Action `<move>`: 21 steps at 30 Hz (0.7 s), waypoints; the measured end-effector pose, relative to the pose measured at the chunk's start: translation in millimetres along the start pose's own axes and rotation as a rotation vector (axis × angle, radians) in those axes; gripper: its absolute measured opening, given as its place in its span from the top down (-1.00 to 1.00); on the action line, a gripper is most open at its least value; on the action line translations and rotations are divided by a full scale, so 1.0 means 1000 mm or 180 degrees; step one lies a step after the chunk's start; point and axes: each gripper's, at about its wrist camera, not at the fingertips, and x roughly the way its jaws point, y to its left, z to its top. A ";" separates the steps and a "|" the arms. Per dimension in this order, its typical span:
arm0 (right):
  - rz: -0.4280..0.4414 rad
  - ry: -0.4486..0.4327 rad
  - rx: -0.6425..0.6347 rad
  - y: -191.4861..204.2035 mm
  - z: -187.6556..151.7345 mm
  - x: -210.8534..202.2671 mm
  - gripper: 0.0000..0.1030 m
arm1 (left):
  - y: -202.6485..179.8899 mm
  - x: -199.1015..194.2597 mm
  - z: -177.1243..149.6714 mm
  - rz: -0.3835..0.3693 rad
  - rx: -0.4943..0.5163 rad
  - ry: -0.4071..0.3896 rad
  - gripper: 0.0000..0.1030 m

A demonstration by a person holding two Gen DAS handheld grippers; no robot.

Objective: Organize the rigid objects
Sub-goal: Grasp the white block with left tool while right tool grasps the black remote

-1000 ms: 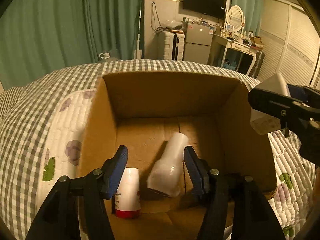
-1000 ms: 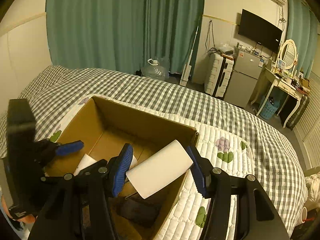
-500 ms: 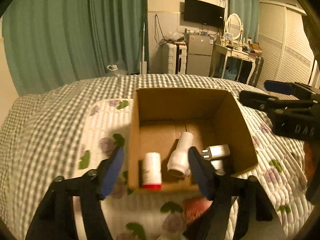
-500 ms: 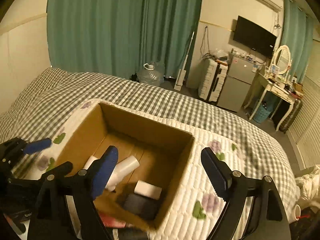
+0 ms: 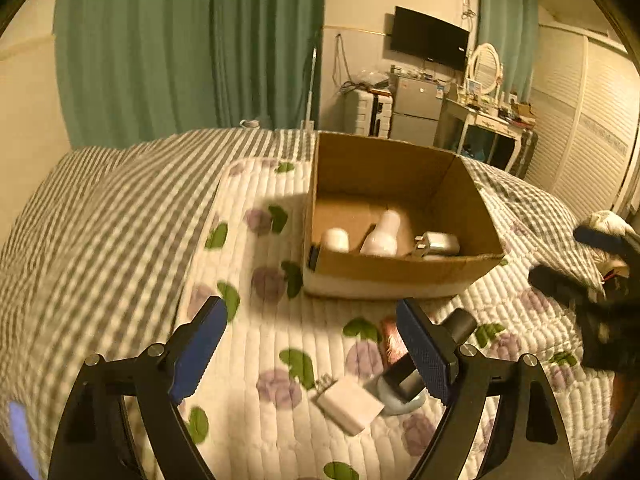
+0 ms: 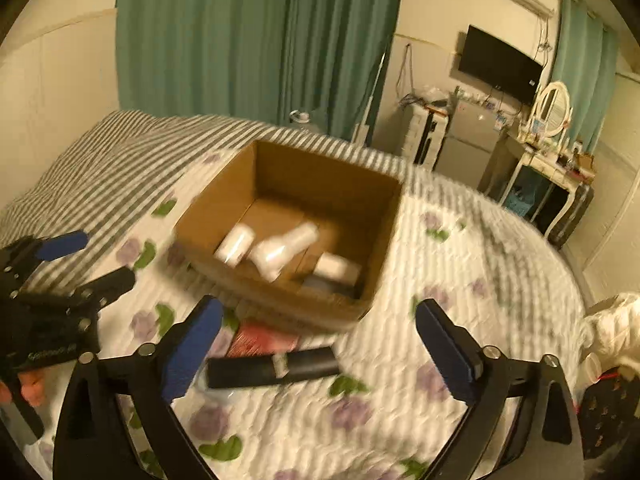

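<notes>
Several rigid items lie loose on the bed before the cardboard box [image 5: 400, 268] — a white charger [image 5: 350, 404], light and slick, best pinched across its flat sides. Left tool [image 5: 316, 348] and right tool [image 6: 320, 344] hang spread, empty.

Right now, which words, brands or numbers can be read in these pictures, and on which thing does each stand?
None can be read with certainty.
Pale print on the body of the left claw: blurred, unreadable.
Dark label on the corner of the cardboard box: too small to read.
</notes>
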 end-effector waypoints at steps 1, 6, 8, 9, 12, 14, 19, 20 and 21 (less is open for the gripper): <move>0.0065 0.0037 0.0066 0.004 -0.011 0.006 -0.96 | -0.001 0.004 -0.007 0.0045 0.0016 0.0007 -0.72; 0.0059 0.0280 0.0110 0.014 -0.055 0.045 -0.96 | -0.006 0.031 -0.046 0.0051 0.0185 0.0182 -0.72; 0.0061 0.0373 0.0174 0.011 -0.072 0.058 -0.96 | -0.008 0.046 -0.063 0.0052 0.0253 0.0337 -0.72; -0.0011 0.0425 0.0236 0.009 -0.082 0.066 -0.96 | -0.009 0.051 -0.068 0.0051 0.0299 0.0407 -0.72; -0.0110 0.0568 0.0250 0.006 -0.094 0.078 -0.96 | -0.015 0.053 -0.075 -0.0057 0.0405 0.0420 -0.72; -0.0031 0.0570 0.0277 0.006 -0.094 0.079 -0.96 | -0.019 0.053 -0.078 -0.0094 0.0466 0.0409 -0.72; -0.0037 0.0521 0.0225 0.010 -0.093 0.076 -0.96 | -0.023 0.067 -0.090 -0.0083 0.0545 0.0610 -0.72; -0.0031 0.0514 0.0229 0.009 -0.092 0.075 -0.96 | -0.023 0.069 -0.090 -0.0093 0.0541 0.0626 -0.72; -0.0028 0.0510 0.0241 0.009 -0.092 0.075 -0.96 | -0.023 0.069 -0.090 -0.0094 0.0538 0.0634 -0.72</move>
